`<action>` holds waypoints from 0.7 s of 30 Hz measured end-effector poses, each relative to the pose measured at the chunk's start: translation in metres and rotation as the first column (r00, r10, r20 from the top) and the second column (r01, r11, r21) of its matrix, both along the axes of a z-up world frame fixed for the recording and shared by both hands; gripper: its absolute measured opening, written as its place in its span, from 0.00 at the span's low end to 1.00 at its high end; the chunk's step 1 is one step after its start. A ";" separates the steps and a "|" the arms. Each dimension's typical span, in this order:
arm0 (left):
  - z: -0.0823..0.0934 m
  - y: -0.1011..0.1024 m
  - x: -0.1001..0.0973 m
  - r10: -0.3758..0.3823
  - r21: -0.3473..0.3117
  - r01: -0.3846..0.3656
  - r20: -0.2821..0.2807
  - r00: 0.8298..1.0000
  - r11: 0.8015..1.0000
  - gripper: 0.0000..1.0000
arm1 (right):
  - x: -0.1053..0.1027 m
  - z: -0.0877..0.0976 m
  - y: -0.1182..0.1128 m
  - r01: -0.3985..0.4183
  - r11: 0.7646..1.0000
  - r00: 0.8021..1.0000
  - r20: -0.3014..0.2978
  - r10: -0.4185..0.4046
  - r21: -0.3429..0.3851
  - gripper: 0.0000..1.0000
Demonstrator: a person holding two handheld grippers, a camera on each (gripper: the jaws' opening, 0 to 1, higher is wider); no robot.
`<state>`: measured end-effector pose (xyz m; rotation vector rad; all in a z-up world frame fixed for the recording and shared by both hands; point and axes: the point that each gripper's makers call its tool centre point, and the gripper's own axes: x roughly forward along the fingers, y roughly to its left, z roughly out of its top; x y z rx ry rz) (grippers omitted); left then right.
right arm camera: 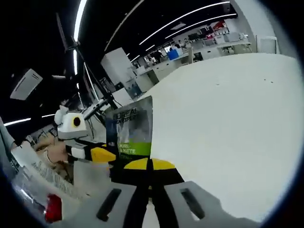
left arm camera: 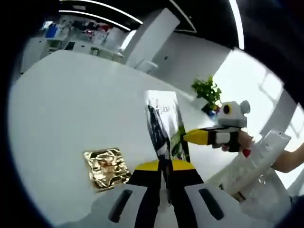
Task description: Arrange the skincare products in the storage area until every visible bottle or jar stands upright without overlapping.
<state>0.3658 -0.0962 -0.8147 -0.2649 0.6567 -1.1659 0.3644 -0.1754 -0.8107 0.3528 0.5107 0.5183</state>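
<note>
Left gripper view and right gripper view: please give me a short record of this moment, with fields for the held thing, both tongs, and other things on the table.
held thing: silver, green-banded flat sachet, upright
left tongs: shut on sachet's lower edge
right tongs: shut on same sachet
on table: crumpled gold foil packet, lying flat on white table
beside: white ribbed tray, contents unclear

I'm working in a big open-plan office or lab hall: a wide white table (left arm camera: 71, 109), a dark ceiling with long strip lights (right arm camera: 185, 19), rows of cluttered desks (right arm camera: 204, 47) far back, white columns (left arm camera: 152, 38), a potted plant (left arm camera: 207, 91) by bright windows (left arm camera: 251, 76).
</note>
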 end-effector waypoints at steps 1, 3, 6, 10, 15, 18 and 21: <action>0.010 0.001 0.000 -0.010 -0.012 0.010 0.016 1.000 1.000 0.00 | 0.001 0.005 -0.002 0.001 1.000 1.000 0.014 -0.001 0.004 0.01; 0.028 0.004 0.004 -0.005 -0.019 0.006 0.083 0.997 1.000 0.00 | -0.001 0.019 0.002 -0.004 1.000 0.999 0.040 0.004 0.000 0.01; 0.046 0.006 0.001 -0.036 0.010 0.035 0.173 0.984 0.999 0.00 | 0.000 0.033 0.006 -0.008 1.000 0.997 0.070 0.009 -0.020 0.01; 0.072 0.011 0.001 -0.034 -0.013 0.037 0.211 0.977 0.999 0.00 | 0.000 0.057 0.011 -0.012 0.999 0.991 0.131 0.016 -0.037 0.01; 0.097 0.017 -0.003 -0.024 -0.053 0.035 0.189 0.982 0.998 0.00 | -0.005 0.083 0.015 -0.010 0.995 0.981 0.194 0.029 -0.098 0.03; 0.110 0.024 -0.004 -0.015 -0.070 0.029 0.188 0.982 0.997 0.00 | -0.011 0.096 0.014 0.013 0.990 0.972 0.233 0.021 -0.140 0.05; 0.116 0.033 -0.003 0.004 -0.069 0.009 0.195 0.981 0.998 0.00 | -0.021 0.111 0.016 0.030 0.990 0.963 0.268 0.008 -0.140 0.05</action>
